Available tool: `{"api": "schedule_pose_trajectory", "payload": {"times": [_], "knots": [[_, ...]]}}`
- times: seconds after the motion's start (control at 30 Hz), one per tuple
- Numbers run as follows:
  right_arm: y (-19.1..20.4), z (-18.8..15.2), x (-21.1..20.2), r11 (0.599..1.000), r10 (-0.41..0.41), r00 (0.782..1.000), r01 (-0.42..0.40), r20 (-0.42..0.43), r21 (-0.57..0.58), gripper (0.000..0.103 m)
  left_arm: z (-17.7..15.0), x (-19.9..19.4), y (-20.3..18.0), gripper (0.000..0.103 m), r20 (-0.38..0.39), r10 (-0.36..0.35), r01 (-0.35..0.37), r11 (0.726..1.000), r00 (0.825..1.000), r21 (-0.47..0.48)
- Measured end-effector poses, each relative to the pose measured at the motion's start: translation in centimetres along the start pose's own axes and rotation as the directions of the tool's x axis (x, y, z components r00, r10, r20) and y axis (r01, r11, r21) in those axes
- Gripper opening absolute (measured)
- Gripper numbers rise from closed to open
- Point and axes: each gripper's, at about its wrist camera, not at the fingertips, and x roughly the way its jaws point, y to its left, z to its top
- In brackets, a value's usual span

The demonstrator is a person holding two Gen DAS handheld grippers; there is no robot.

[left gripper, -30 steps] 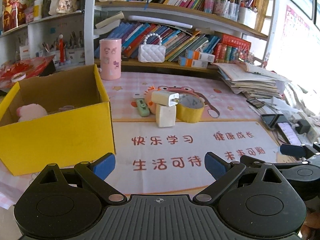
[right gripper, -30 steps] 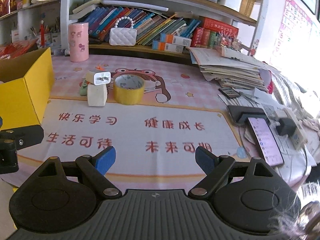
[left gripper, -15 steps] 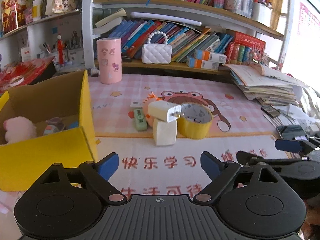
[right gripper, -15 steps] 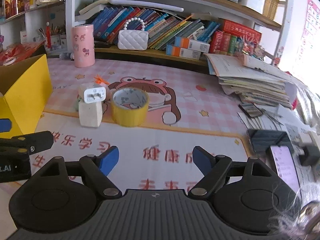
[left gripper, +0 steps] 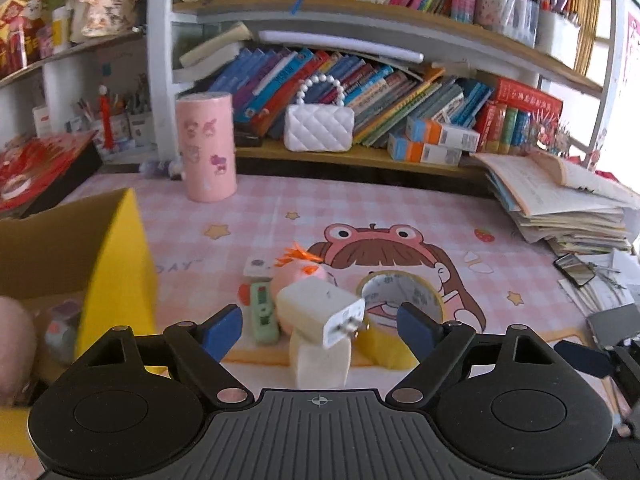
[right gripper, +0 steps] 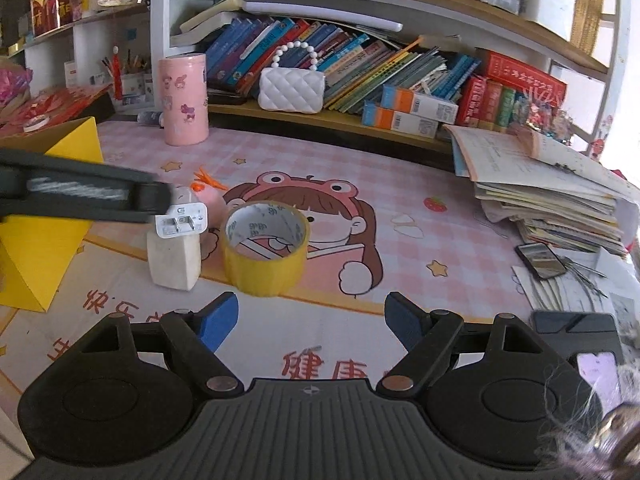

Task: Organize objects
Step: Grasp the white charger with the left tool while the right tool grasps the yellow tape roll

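Framing a boxy white charger (left gripper: 320,312) (glossy plastic), left claw (left gripper: 320,326) gapes.

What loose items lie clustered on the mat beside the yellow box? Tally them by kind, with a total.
Charger: 1
White block: 1
Tape roll: 1
Green stick: 1
Pink toy: 1
Small white tag: 1
Total: 6

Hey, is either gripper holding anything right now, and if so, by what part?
Nothing is held. The left gripper is open around the white charger without touching it, and the right gripper is open short of the yellow tape roll.
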Motion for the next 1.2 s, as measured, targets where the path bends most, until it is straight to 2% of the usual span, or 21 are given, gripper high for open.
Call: {"api": "schedule_pose_trajectory", "payload": {"times": [0.17,0.4,0.43,0.53,0.57,0.7,0.83,0.93,1.2], "knots": [[-0.3,0.2,1.1,0.999,0.04,0.999,-0.041,-0.011,-0.02,0.08,0.2,3.2,-0.1,0.085,-0.027,0.036,-0.036,0.999,0.999,-0.003],[-0.5,0.5,2.6,0.995,0.091,0.995,-0.092,-0.027,-0.028,0.08,0.3,5.8,-0.3,0.084,-0.073,0.022,-0.023,1.0,0.997,-0.004],[-0.4,0.5,2.9,0.995,0.097,0.995,-0.098,-0.031,-0.031,0.08,0.3,6.1,-0.4,0.082,-0.078,0.024,-0.024,1.0,0.997,-0.002],[-0.2,0.6,3.5,0.993,0.106,0.994,-0.107,-0.033,-0.042,0.08,0.3,6.7,-0.3,0.065,-0.098,0.025,-0.026,1.0,0.995,-0.002],[-0.2,0.6,3.7,0.993,0.108,0.994,-0.11,-0.034,-0.043,0.08,0.4,6.7,-0.1,0.065,-0.094,0.024,-0.025,1.0,0.995,-0.012],[-0.2,1.0,4.8,0.991,0.123,0.992,-0.124,-0.027,-0.039,0.081,0.7,5.4,0.7,0.065,-0.083,0.021,-0.027,0.997,0.996,-0.069],[0.2,1.7,6.3,0.991,0.126,0.992,-0.127,-0.017,-0.041,0.083,1.3,2.1,1.9,0.065,-0.031,-0.033,0.029,0.991,0.999,-0.127],[0.6,2.1,7.6,0.991,0.128,0.992,-0.129,-0.024,-0.039,0.083,1.3,-0.6,3.0,0.065,0.003,-0.047,0.047,0.988,0.999,-0.145],[2.1,2.8,11.4,0.986,0.144,0.989,-0.146,-0.03,-0.08,0.083,-0.7,-4.8,6.0,0.065,-0.019,0.008,-0.012,0.979,1.0,-0.204]]}}
